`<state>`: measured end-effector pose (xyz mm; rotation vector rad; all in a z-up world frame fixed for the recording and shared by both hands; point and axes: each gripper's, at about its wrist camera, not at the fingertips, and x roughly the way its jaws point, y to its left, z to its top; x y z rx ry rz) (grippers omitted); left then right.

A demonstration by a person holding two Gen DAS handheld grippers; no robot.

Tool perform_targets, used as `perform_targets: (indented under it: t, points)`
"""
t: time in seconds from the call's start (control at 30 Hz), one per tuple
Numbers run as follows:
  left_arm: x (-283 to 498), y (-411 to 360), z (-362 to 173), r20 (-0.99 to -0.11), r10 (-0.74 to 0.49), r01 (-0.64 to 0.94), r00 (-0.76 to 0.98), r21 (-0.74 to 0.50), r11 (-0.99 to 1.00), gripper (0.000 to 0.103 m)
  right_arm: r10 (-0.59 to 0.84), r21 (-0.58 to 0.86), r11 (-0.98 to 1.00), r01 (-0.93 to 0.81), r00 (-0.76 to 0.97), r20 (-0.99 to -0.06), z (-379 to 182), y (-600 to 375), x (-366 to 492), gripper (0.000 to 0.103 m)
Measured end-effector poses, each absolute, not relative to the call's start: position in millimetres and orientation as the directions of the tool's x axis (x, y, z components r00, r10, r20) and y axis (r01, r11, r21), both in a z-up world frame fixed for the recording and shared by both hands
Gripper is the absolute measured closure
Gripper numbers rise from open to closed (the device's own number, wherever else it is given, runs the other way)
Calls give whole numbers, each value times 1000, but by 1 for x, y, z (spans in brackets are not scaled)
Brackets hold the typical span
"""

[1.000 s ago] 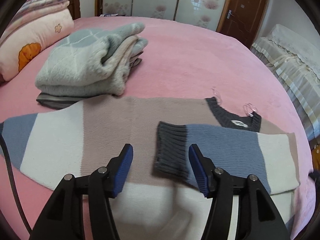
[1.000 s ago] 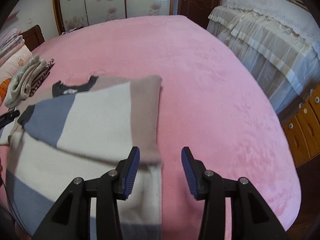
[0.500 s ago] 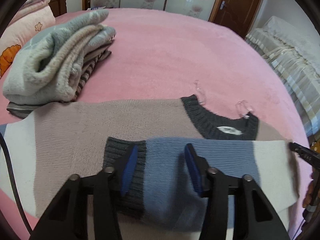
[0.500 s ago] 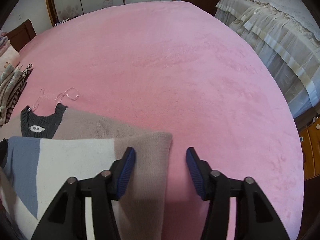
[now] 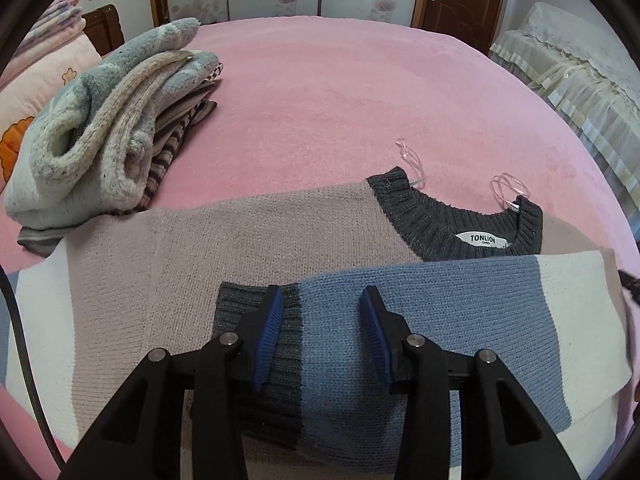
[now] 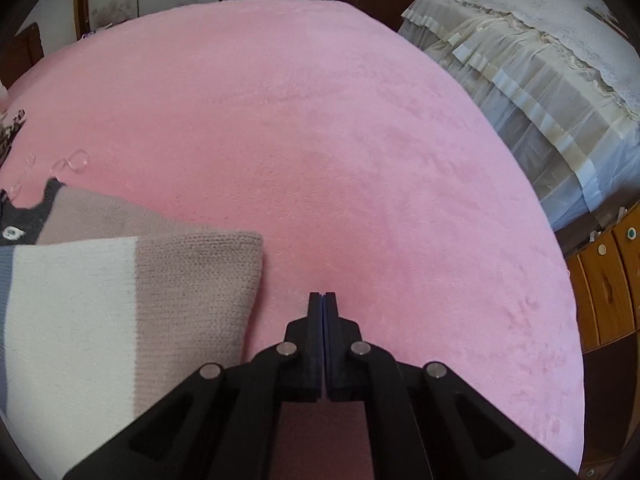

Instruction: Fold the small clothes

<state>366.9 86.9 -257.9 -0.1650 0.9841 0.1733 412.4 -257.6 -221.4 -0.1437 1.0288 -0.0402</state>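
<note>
Both my grippers have dropped closer: right gripper (image 6: 323,300) closed empty on the bed (image 6: 320,140) beside the sweater (image 5: 280,240); left gripper (image 5: 322,312) half-open, straddling the folded sleeve (image 5: 400,312), which runs crosswise.

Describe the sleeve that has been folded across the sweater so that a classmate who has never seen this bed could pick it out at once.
Start at the pink bed and find the colour-block sweater spread flat beside the stack of folded clothes. Just below its dark collar lies the folded sleeve. It alone runs across the sweater's body, going white, then blue, then a dark ribbed cuff.
</note>
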Motion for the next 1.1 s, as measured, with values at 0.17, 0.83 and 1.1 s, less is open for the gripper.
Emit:
perform_targets:
  t: [0.17,0.83,1.1]
  points:
    - [363,84,-252,-846,75,-216,528,-49,975,63,49,-16,994,-112,551,-833,-193,-232,388,103]
    - [307,77,-256,-855,105,-157,508,28,987,59,55,-74,966,-247,481,-875,-230,-210,292,103]
    - [306,78,-257,-858,95,-153,504,20,988,59,38,-71,976,-207,481,-876,-237,-211,295,103]
